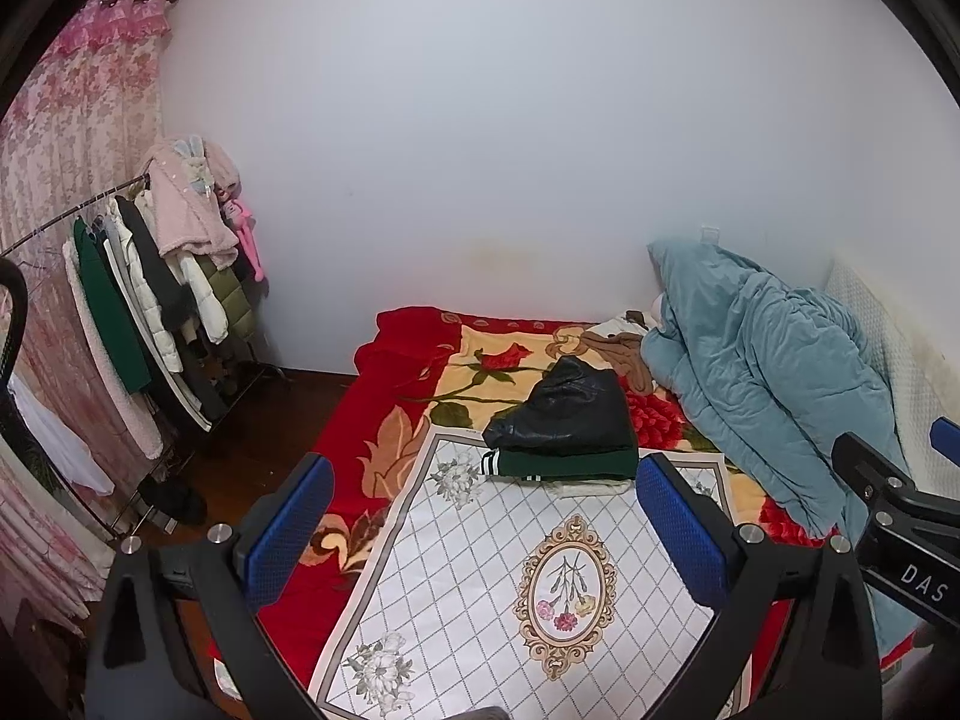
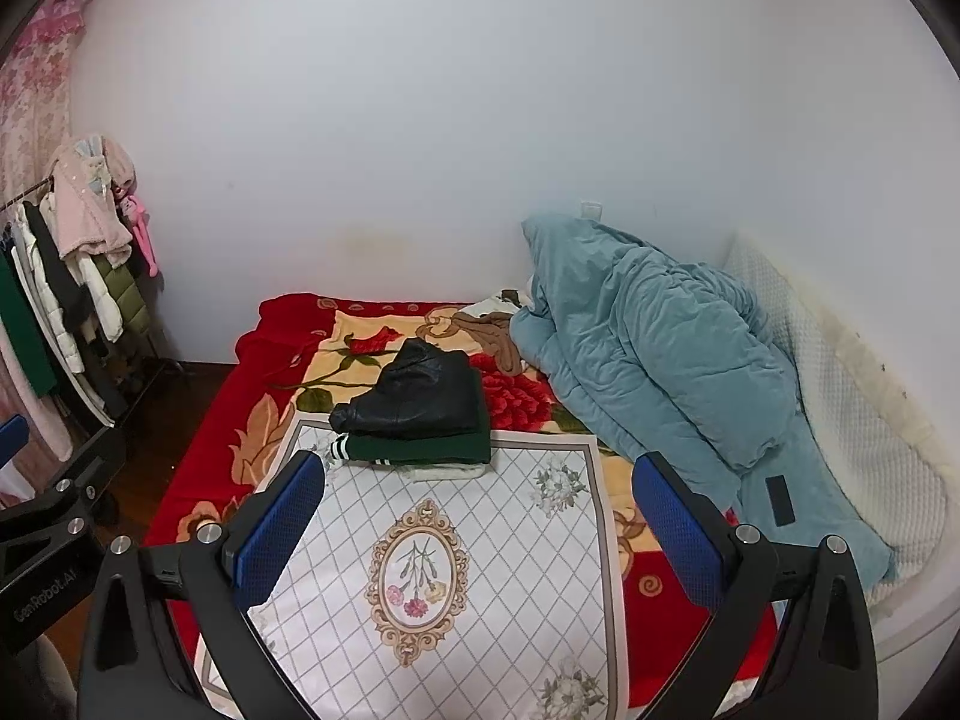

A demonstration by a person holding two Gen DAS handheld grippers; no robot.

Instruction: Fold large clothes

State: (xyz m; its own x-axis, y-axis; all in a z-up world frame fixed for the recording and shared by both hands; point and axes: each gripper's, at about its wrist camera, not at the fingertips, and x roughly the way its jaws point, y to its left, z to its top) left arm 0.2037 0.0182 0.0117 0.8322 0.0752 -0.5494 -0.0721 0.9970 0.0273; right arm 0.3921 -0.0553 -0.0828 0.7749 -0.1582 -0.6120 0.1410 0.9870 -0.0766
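A stack of folded clothes lies on the bed: a black jacket [image 1: 567,405] on top of a dark green garment [image 1: 564,463] with white cuff stripes, over a white piece. The stack also shows in the right wrist view, with the black jacket [image 2: 414,399] above the green garment [image 2: 420,449]. It rests at the far edge of a white patterned cloth [image 1: 492,588] [image 2: 456,576]. My left gripper [image 1: 486,525] is open and empty, held above the cloth. My right gripper [image 2: 480,522] is open and empty, likewise above the cloth.
A red floral blanket [image 1: 396,396] covers the bed. A bunched teal duvet [image 2: 648,348] lies at the right by the wall, with a black phone [image 2: 779,499] on it. A clothes rack [image 1: 150,312] with hanging coats stands at the left by pink curtains. Brown clothing [image 2: 492,336] lies near the duvet.
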